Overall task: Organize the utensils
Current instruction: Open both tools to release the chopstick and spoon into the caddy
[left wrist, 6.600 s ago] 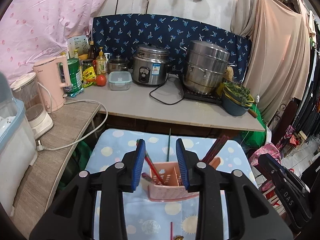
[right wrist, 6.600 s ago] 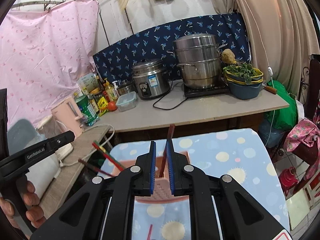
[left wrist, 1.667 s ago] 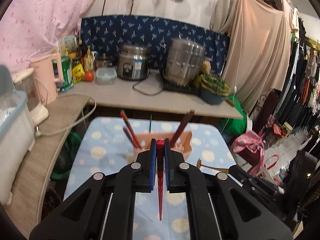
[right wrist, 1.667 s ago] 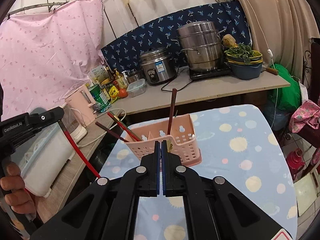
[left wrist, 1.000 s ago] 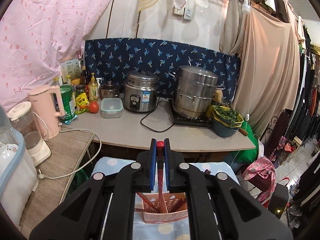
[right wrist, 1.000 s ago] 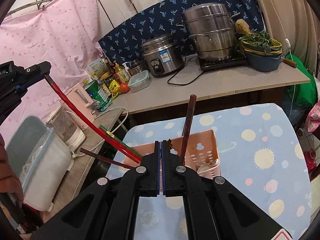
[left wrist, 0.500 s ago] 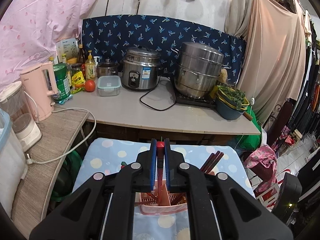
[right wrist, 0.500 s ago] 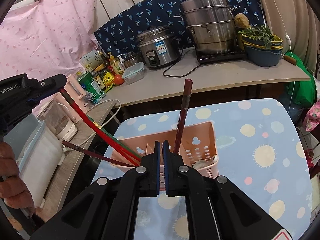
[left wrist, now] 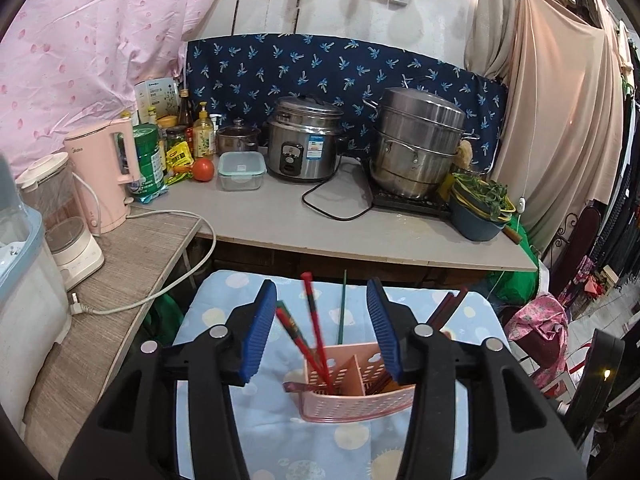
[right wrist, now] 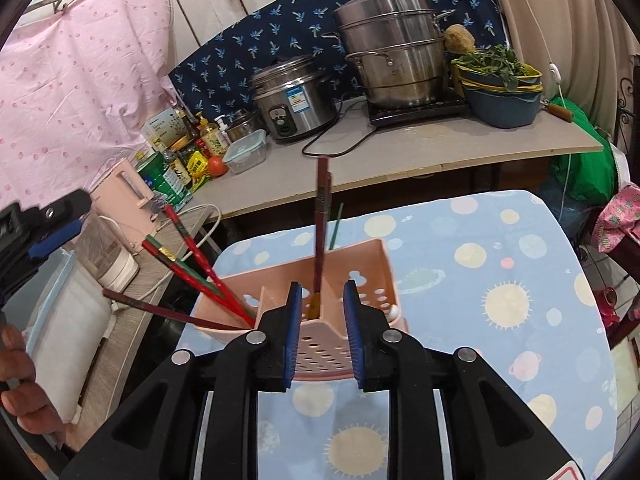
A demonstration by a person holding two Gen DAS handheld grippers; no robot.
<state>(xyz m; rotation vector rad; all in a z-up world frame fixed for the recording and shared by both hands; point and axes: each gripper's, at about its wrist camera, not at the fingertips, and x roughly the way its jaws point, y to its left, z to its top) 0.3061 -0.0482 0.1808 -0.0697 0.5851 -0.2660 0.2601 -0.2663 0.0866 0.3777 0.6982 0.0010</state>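
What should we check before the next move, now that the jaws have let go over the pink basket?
1. Left gripper jaws wide apart, nothing held: ok.
2. Right gripper jaws apart, nothing held: ok.
3. Red chopstick stands in the pink basket, in its left compartment, leaning; blurred, may not have settled: cannot tell.
4. Dark chopsticks stand in the middle compartment, close between the right jaws: back out straight, not ok for a sideways move.
5. Basket sits flat on the dotted cloth: ok.
6. More utensils left on the cloth: none in view, but the grippers hide part of it: cannot tell.
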